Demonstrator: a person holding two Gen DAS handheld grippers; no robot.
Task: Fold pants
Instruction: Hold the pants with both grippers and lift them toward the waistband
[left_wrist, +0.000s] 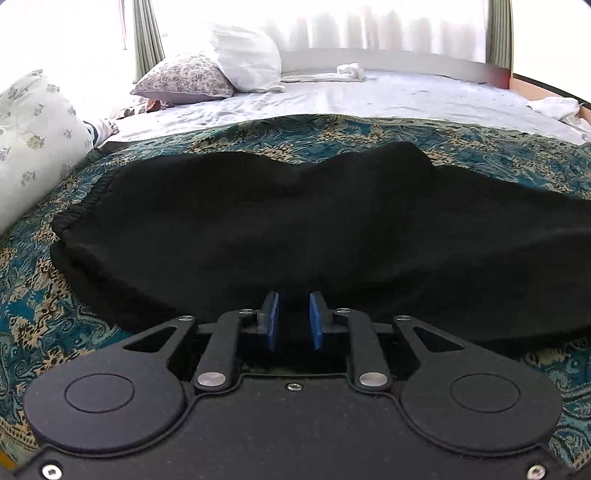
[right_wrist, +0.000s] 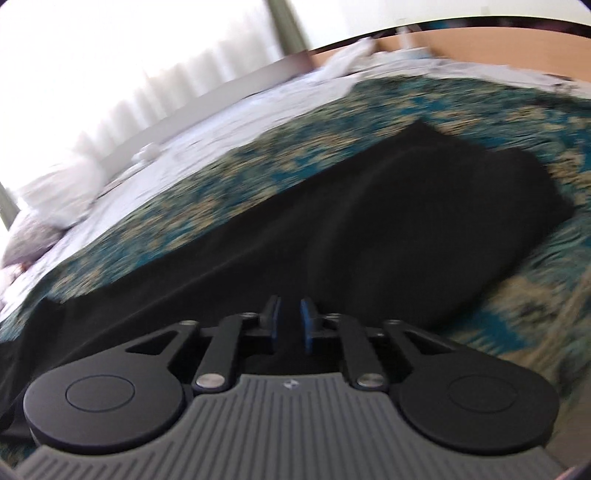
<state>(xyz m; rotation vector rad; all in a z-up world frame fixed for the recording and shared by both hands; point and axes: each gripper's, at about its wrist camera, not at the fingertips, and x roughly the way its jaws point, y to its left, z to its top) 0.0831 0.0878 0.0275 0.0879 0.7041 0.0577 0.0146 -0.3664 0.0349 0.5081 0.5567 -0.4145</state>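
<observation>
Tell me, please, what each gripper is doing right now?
Left tongs: narrow gap at the black fabric pants; grip cannot be told.
Right tongs: the same; picture blurred.

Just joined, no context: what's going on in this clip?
A person is folding black pants on a bed, a handheld gripper in each hand. The pants lie lengthwise on a teal patterned bedspread, waistband to the left, apparently already doubled over. The left gripper sits at the near edge of the fabric, jaws narrowly apart; whether cloth is pinched is unclear. The right gripper is over the leg portion, its view motion-blurred, jaws also narrowly apart with no visible grip. Pillows lie further back.
</observation>
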